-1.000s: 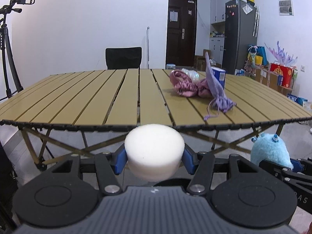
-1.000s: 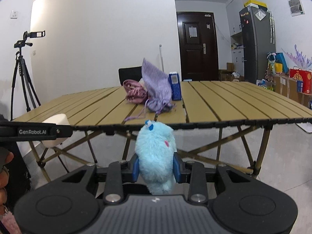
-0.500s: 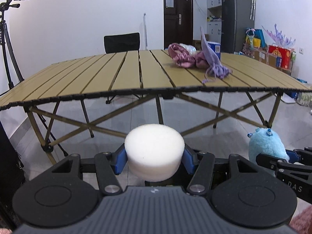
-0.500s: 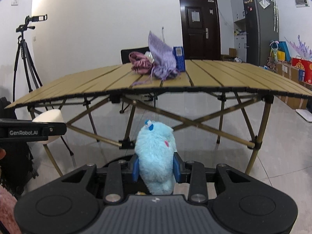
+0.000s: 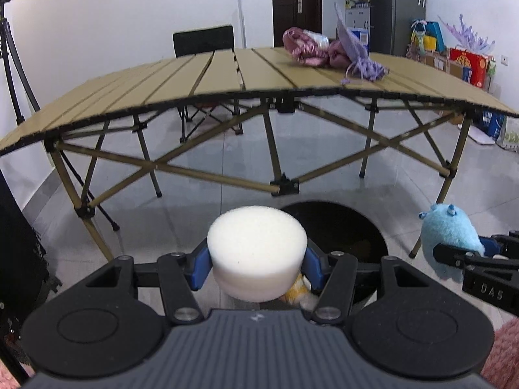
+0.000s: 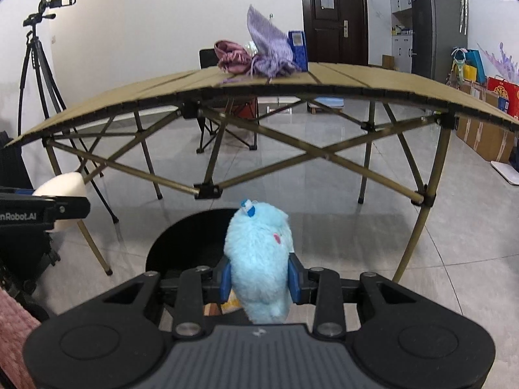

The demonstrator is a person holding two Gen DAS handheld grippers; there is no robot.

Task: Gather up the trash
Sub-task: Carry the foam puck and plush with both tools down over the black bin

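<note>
We hold the white sponge (image 5: 257,253) in the left gripper (image 5: 258,267), jaws about half open and pressed on its sides, at the lower middle of the left view. The right gripper (image 6: 259,280) has its jaws drawn narrow on the blue plush (image 6: 259,259), low in the centre of the right view. Both sit above or just short of the dark bin (image 5: 343,227) on the floor (its mouth shows behind each held thing, with something yellowish inside).

What could go wrong, as we judge it: the sponge looks nearer the bin's left rim than its middle, so a release here may clip the rim and roll off across the tiles. The plush is soft and its fur may cling to a pad, so it could drop late or crooked. The two grippers are near each other, the right one at the right edge of the left view, and could knock together over so small a mouth.

Around us, the table (image 5: 227,77) spans the upper frame with its crossed legs close behind the bin. Pink and purple cloth (image 6: 256,55) and a blue carton (image 6: 298,48) wait on top. A tripod (image 6: 35,74) stands at upper left, a fridge (image 6: 434,22) at upper right.
</note>
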